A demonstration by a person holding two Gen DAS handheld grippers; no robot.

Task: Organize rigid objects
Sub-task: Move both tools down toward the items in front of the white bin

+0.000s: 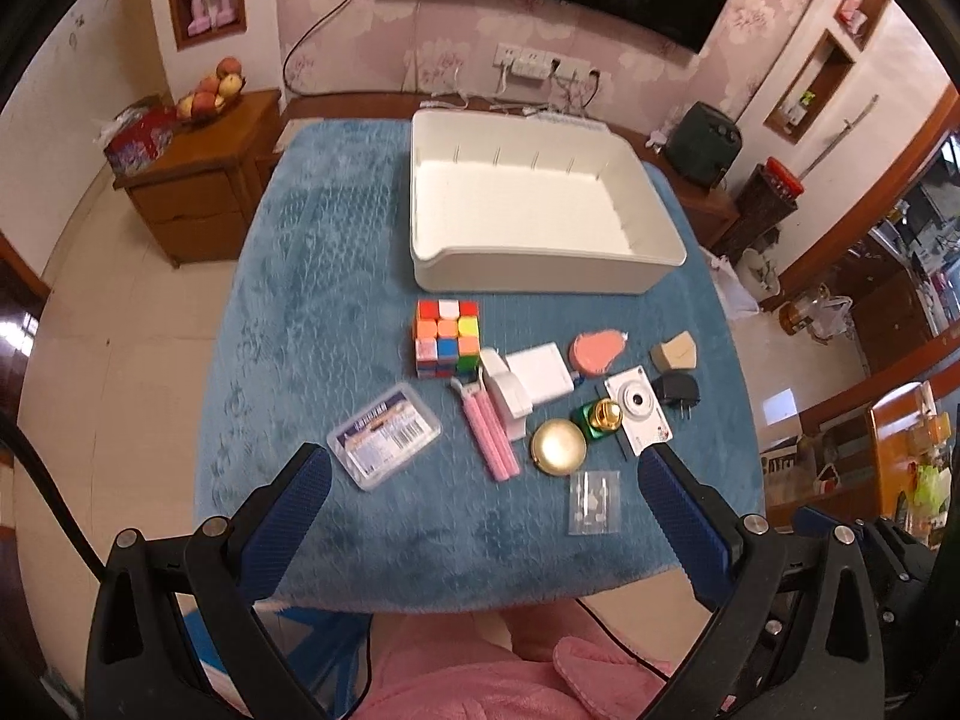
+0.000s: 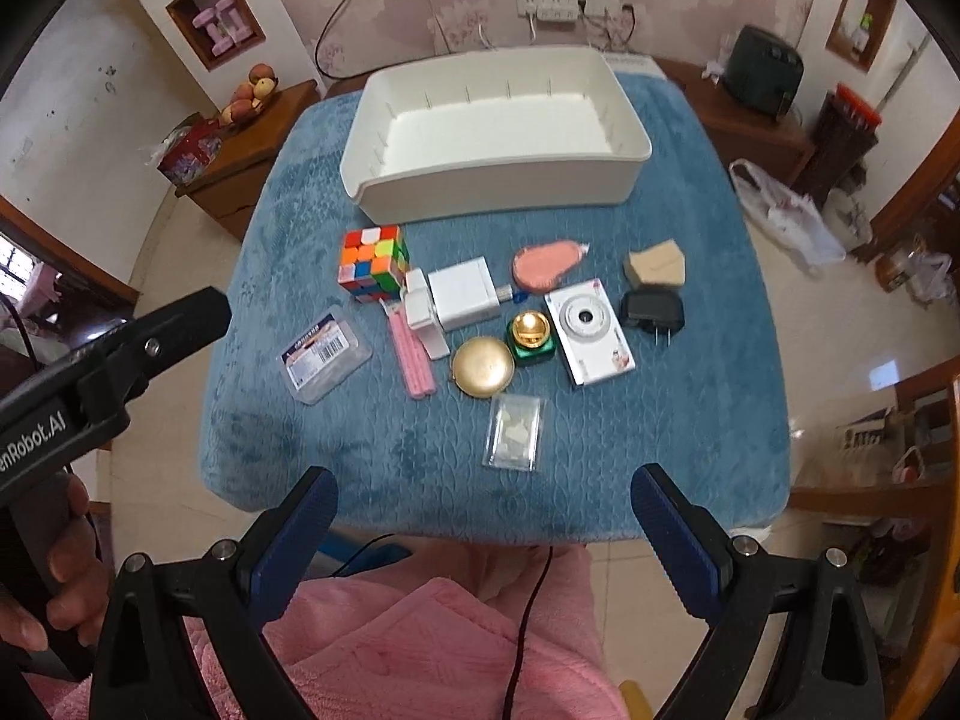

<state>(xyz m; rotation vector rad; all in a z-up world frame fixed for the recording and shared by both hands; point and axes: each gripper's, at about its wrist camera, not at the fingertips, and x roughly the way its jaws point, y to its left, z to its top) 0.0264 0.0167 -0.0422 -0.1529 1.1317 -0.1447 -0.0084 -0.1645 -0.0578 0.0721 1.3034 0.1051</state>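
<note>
I see my left hand-held gripper point(image 1: 483, 480) and right hand-held gripper point(image 2: 483, 498) spread wide, holding nothing, above the bench's point(image 2: 690, 420) near edge; clutter at twelve o'clock, white bin point(image 2: 498, 192) beyond.

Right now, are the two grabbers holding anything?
Left gripper: jaws open, holding nothing.
Right gripper: jaws open, holding nothing.

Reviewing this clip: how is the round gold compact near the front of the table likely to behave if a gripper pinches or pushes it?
The gold compact lies flat as a low domed disc, so it probably won't roll or tip. Its smooth, shiny curved lid looks slippery, and an edge pinch may slip. On the plush blue tablecloth a push would likely drag instead of gliding. Both the left gripper and the right gripper are open and empty.
</note>
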